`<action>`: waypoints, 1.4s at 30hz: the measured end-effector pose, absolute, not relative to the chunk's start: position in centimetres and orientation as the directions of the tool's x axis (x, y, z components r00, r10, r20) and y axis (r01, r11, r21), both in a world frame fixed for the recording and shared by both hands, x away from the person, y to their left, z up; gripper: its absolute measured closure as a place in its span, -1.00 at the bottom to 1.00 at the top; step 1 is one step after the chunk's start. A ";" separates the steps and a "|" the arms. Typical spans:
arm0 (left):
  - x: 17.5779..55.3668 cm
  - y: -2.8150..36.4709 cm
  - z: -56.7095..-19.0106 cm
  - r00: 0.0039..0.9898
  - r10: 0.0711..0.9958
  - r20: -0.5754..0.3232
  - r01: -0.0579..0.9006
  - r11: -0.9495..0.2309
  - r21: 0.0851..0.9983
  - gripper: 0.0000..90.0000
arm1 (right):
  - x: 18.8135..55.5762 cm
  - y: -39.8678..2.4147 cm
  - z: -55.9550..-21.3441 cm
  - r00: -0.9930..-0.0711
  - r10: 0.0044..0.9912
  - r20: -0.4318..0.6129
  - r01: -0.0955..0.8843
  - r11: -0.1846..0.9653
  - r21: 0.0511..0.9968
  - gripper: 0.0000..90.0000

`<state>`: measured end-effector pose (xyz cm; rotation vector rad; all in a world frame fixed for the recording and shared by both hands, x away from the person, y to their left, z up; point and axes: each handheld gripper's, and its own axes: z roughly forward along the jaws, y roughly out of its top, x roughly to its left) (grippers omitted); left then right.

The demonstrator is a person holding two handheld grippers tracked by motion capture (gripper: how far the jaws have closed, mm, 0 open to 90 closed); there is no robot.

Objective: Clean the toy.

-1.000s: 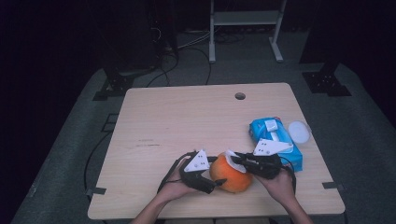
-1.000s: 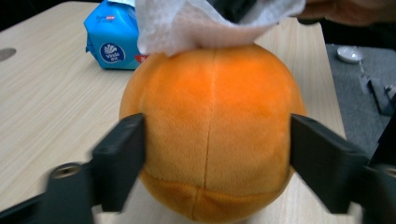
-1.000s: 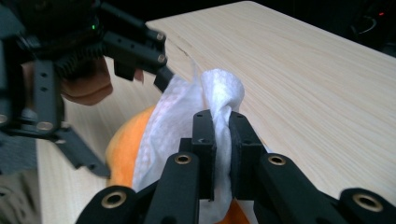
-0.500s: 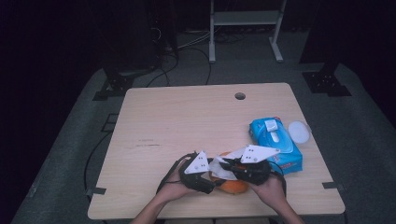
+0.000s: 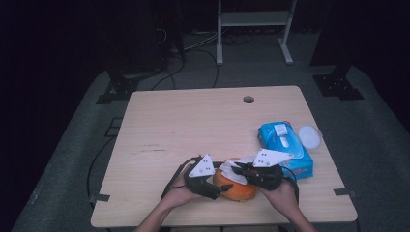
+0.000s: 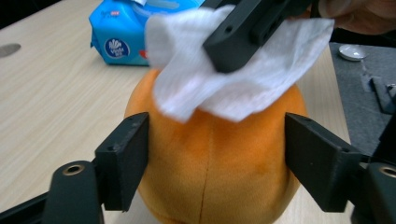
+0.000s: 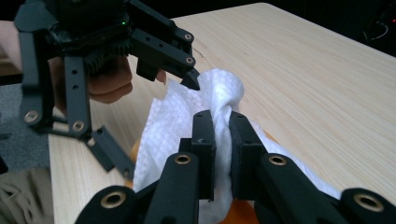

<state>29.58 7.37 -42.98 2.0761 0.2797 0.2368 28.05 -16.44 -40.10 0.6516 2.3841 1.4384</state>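
Note:
An orange plush ball [image 5: 238, 190] sits near the table's front edge. My left gripper [image 5: 218, 186] grips it from the left. In the left gripper view both black pads touch the ball's [image 6: 215, 163] sides. Those jaws have just been opening a little, with the ball still between them. My right gripper [image 5: 243, 170] is shut on a crumpled white wipe [image 5: 234, 172] and holds it on top of the ball. In the right gripper view the wipe [image 7: 173, 126] bunches between the closed jaws of the right gripper [image 7: 222, 135], and the left gripper [image 7: 140, 56] stands just behind.
A blue pack of wipes [image 5: 284, 147] lies to the right of the ball, with a white round lid [image 5: 309, 136] beside it. The wooden table [image 5: 193, 125] has a cable hole [image 5: 248, 99] at the back. Dark floor and stands surround it.
My right gripper has moved left with the wipe, from beside the ball onto its top, so the wipe now covers part of the orange. The left hand has stayed put.

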 end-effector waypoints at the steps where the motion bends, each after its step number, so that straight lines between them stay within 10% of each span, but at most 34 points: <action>1: 29.7 7.5 -43.1 0.954 0.294 0.052 0.105 -0.493 0.864 -0.42 | 28.2 -16.6 -40.1 -0.858 0.513 -0.011 0.230 0.404 0.885 0.81; 28: 30.2 7.8 -42.7 0.950 0.313 -0.007 0.149 -0.432 0.889 -0.68 | 28.7 -17.3 -41.0 -0.834 0.551 -0.001 0.275 0.418 0.866 0.81; 42: 30.4 8.9 -43.7 0.948 0.315 -0.036 0.182 -0.449 0.875 -0.40 | 28.4 -17.6 -41.0 -0.837 0.547 -0.014 0.260 0.422 0.869 0.81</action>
